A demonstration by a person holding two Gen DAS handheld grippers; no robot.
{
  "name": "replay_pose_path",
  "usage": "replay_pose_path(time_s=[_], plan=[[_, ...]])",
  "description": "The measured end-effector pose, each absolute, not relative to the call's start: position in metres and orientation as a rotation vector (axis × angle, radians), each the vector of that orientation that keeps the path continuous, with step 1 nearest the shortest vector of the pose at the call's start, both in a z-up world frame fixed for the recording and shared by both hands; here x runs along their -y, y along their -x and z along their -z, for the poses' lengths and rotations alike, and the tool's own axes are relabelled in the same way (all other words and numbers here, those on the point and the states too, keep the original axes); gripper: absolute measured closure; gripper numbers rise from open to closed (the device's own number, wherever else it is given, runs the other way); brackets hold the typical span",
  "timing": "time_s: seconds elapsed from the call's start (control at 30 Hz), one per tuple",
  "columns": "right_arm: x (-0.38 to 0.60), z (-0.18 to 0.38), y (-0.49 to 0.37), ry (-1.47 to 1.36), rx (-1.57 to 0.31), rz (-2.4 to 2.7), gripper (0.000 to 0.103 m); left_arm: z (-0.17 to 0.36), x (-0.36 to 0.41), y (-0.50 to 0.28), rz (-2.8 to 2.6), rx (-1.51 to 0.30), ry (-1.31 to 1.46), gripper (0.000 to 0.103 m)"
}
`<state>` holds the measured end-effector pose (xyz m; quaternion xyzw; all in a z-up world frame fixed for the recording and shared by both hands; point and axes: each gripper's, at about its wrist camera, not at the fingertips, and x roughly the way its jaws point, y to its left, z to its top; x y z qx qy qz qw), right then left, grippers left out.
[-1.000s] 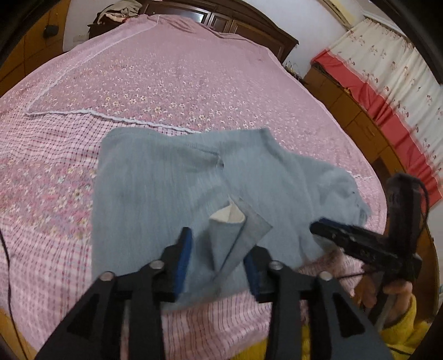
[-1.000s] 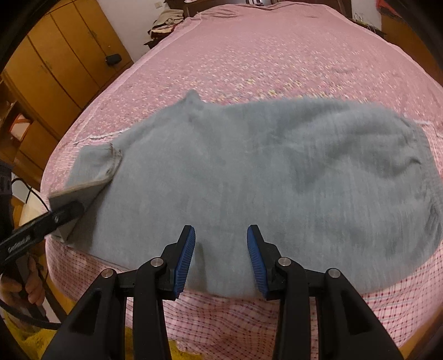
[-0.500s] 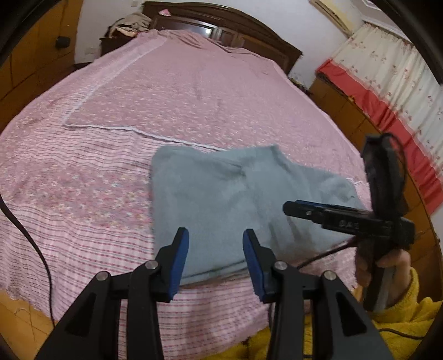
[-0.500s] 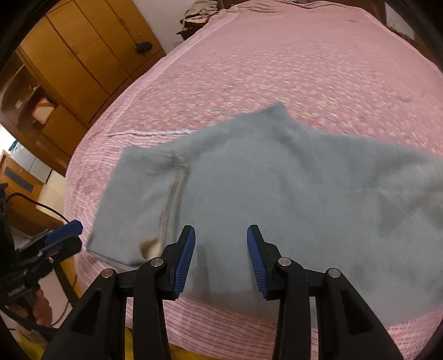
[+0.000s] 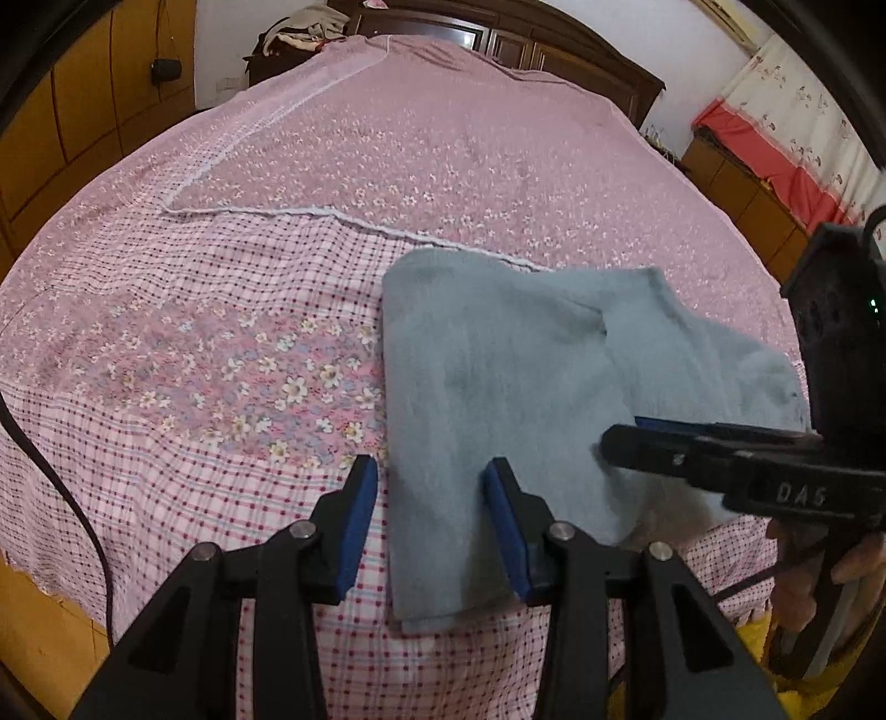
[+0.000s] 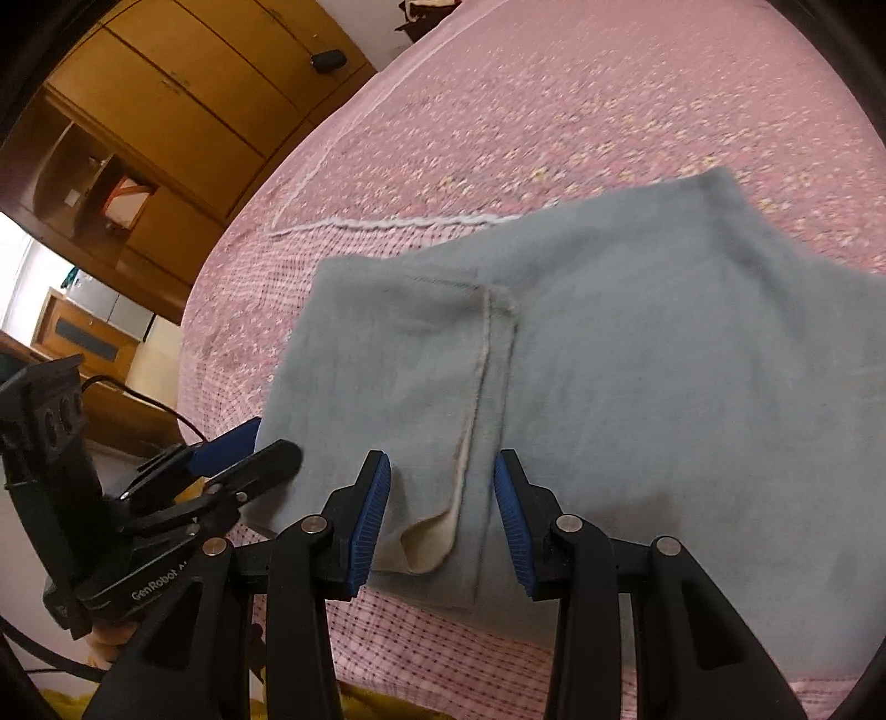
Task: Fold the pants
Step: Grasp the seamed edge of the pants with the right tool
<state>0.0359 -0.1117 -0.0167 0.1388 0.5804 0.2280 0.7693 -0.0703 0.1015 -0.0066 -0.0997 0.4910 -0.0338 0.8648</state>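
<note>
The grey-blue pants (image 5: 509, 376) lie folded over near the front edge of the pink bed; they also show in the right wrist view (image 6: 637, 354), with a seam and a pale inner corner turned up at the near edge. My left gripper (image 5: 432, 526) is open and empty, its fingers straddling the pants' near left corner. My right gripper (image 6: 440, 520) is open and empty, just above the near edge by the pale corner. Each gripper shows in the other's view, the right one (image 5: 631, 437) over the pants' right part, the left one (image 6: 249, 448) at their left edge.
The bed's pink floral and checked cover (image 5: 221, 343) spreads far beyond the pants. A dark wooden headboard (image 5: 498, 39) is at the far end. Wooden wardrobes (image 6: 183, 111) stand to the left. A black cable (image 5: 61, 487) hangs over the bed's near left edge.
The left gripper let go of the pants' corner, drew back and has come in again to the near left corner. The right gripper has shifted left along the near edge.
</note>
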Motion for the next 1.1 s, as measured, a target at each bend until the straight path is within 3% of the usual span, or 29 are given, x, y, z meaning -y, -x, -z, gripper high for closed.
replay_pose_path(time_s=[0.57,0.7,0.77,1.1], plan=[[0.09,0.025,-0.039,-0.269,-1.261,-0.511,0.063,0.018,-0.096,0.064,0.085,-1.03,0.217,0.057],[0.09,0.025,-0.04,-0.269,-1.244,-0.517,0.073,0.016,-0.095,0.064,0.087,-1.028,0.225,0.057],[0.093,0.021,-0.039,-0.296,-1.229,-0.529,0.083,0.015,-0.095,0.065,0.094,-1.025,0.232,0.057],[0.086,0.03,-0.041,-0.274,-1.245,-0.527,0.084,0.014,-0.09,0.067,0.091,-1.031,0.227,0.057]])
